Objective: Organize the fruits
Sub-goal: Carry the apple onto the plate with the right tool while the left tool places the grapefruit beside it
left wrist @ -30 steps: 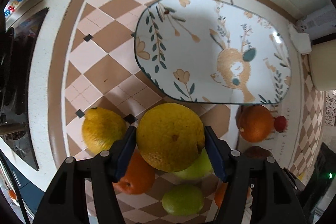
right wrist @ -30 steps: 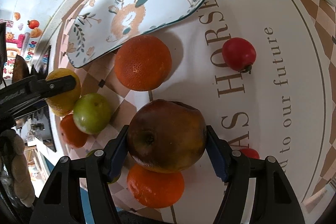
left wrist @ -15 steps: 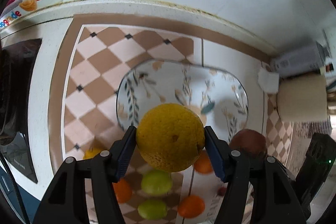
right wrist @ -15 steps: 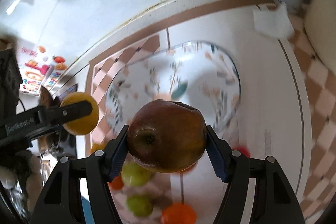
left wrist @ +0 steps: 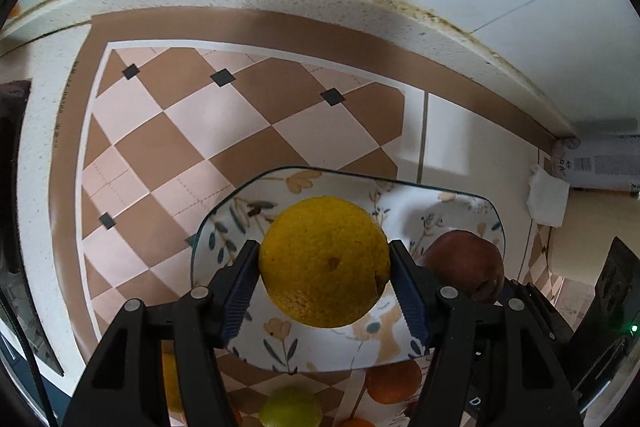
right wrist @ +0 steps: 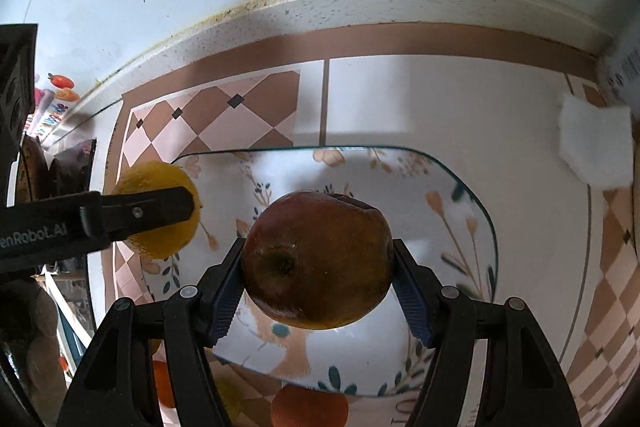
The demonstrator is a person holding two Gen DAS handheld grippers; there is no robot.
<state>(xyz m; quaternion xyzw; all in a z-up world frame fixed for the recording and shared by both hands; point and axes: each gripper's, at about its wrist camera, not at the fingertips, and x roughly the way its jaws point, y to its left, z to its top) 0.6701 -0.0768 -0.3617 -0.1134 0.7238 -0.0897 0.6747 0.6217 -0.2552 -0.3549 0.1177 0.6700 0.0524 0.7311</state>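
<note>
Left tongs (left wrist: 325,287) are clamped on the yellow orange (left wrist: 324,261), which I hold above the floral plate's (left wrist: 240,227) left half. Right tongs (right wrist: 318,281) grip the dark red apple (right wrist: 318,261) over the plate's middle, on the patterned table (left wrist: 200,131).

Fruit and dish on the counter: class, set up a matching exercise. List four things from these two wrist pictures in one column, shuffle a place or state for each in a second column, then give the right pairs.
Things:
1. yellow orange
2. dark red apple
3. flowered dish
4. white tissue

Places or states:
A. lies on the counter with no fruit resting in it
B. clamped in the left gripper
C. lies on the counter beyond the dish's right end
D. clamped in the right gripper

Pairs: 1-B, 2-D, 3-A, 4-C
</note>
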